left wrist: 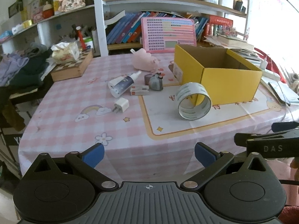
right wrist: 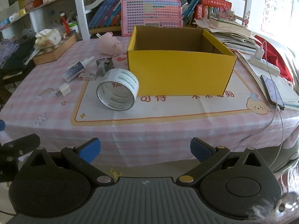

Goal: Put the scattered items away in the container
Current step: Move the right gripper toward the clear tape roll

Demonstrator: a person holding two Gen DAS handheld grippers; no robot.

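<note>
Here both tongs hang at the near edge of the table, off the cloth, each with its blue-padded fingers spread wide and nothing between them: the left gripper (left wrist: 149, 154) and the right gripper (right wrist: 145, 149). Ahead of them lies an open stretch of pink checked tablecloth (right wrist: 168, 128) with no obstacle on it. Farther in, a roll of clear tape (right wrist: 117, 89) stands on its edge, just beside the front left corner of the yellow cardboard box (right wrist: 179, 72), whose open top shows a bare brown inside. Left of the roll, a white plug adapter (left wrist: 121, 105) lies alone. Behind it sit a spray bottle (left wrist: 123, 83) on its side, a small flat white-and-red box (left wrist: 139, 90) and a little grey toy camera (left wrist: 156, 83), close together. A pink plush pig (left wrist: 145, 60) rests near the back. On the right edge a phone (right wrist: 271, 91) lies on papers, with a white cable (right wrist: 269, 125) trailing off the table; bookshelves (right wrist: 104, 16) stand behind
</note>
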